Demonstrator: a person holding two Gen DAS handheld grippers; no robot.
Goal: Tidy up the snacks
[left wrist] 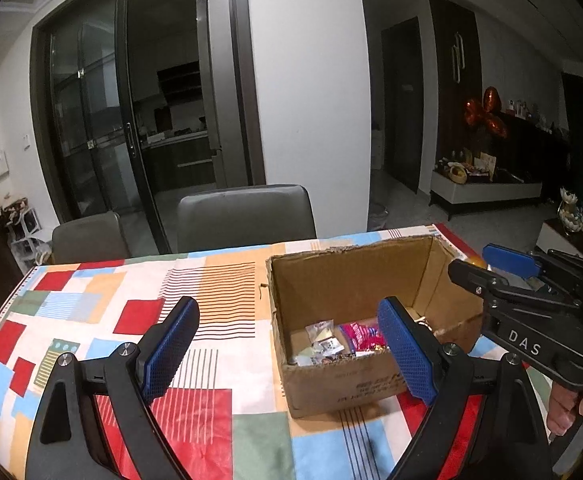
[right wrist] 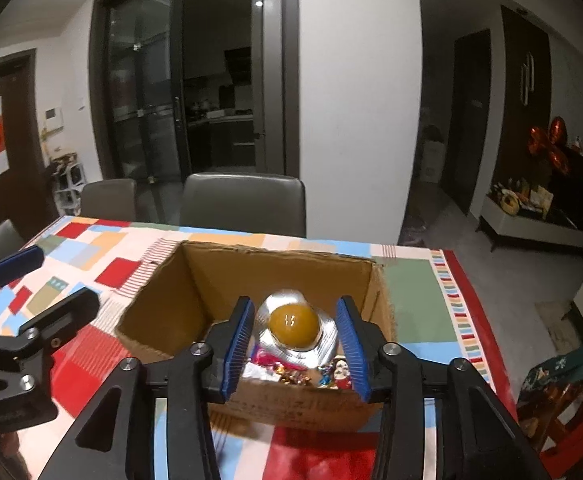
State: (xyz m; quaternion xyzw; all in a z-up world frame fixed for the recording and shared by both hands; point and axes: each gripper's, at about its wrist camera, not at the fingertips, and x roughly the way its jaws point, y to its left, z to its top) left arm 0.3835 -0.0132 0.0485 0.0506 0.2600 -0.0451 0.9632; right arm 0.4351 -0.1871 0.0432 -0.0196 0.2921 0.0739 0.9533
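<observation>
An open cardboard box (left wrist: 331, 276) (right wrist: 279, 264) stands on the patterned tablecloth (left wrist: 211, 280) with several wrapped snacks (left wrist: 331, 344) (right wrist: 295, 376) in its bottom. My right gripper (right wrist: 295, 344) hovers over the box's near edge with its blue pads on either side of a silver foil pack with an orange jelly dome (right wrist: 294, 326); a small gap shows on each side, so the grip is unclear. The right gripper also shows in the left wrist view (left wrist: 487, 268). My left gripper (left wrist: 287, 344) is open and empty, left of the box. It shows in the right wrist view (right wrist: 31, 276).
Two grey chairs (left wrist: 247, 212) (right wrist: 243, 204) stand at the table's far edge. The table's right edge (right wrist: 471, 320) drops to the floor. A low white bench (right wrist: 531, 224) with items stands at the right wall.
</observation>
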